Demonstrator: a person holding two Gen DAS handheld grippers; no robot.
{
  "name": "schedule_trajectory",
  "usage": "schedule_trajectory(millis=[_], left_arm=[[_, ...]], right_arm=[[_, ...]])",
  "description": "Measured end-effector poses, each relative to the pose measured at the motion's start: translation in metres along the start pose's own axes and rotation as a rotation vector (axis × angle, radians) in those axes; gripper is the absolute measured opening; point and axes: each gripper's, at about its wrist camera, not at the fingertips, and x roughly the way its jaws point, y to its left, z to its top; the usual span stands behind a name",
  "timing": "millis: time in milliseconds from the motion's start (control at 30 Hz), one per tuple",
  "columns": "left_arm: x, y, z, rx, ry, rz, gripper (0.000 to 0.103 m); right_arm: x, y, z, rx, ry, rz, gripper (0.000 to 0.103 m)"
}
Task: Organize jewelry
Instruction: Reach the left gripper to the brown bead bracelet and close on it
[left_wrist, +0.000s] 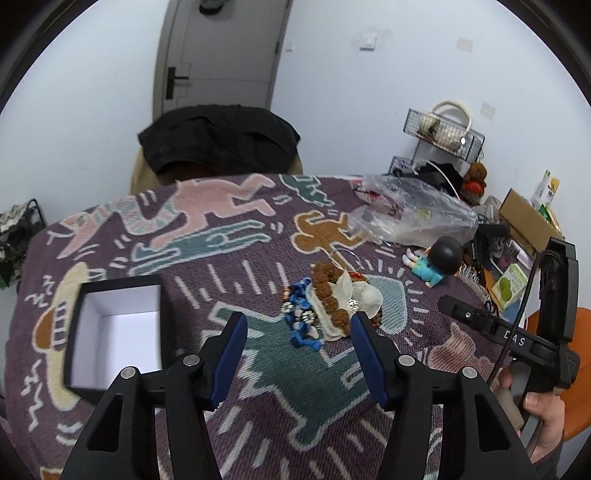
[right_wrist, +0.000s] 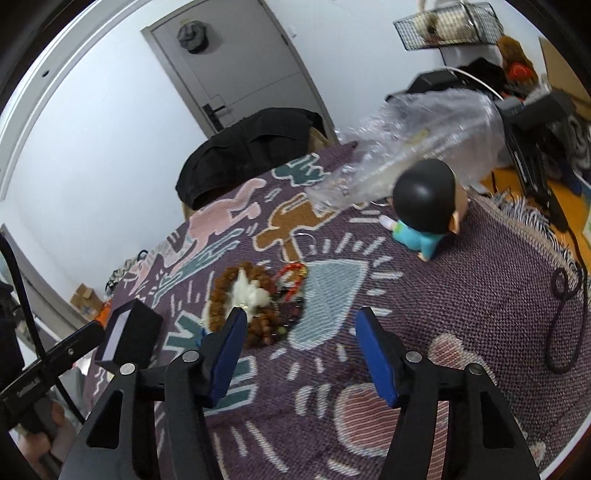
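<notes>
A pile of jewelry (left_wrist: 328, 306) lies on the patterned purple cloth: a brown bead bracelet (left_wrist: 327, 286), a blue beaded piece (left_wrist: 301, 314), a white fabric bit. It also shows in the right wrist view (right_wrist: 255, 299) with a red bracelet (right_wrist: 291, 275) beside it. A black box with a white inside (left_wrist: 118, 328) stands open at the left; in the right wrist view it (right_wrist: 129, 332) is far left. My left gripper (left_wrist: 299, 325) is open just short of the pile. My right gripper (right_wrist: 301, 321) is open and empty, right of the pile.
A doll with black hair and blue clothes (left_wrist: 439, 262) sits right of the pile, a crumpled clear plastic bag (left_wrist: 413, 210) behind it. A black garment (left_wrist: 221, 140) hangs over a chair at the far edge. Clutter and boxes (left_wrist: 524, 221) lie beyond the right edge.
</notes>
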Motion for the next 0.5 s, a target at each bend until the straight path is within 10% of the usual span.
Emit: schedule_trajectory(millis=[500], left_arm=[[0.091,-0.021,0.032,0.011,0.148,-0.083,0.03]], right_arm=[[0.014,-0.029,0.003,0.088,0.032,0.034,0.053]])
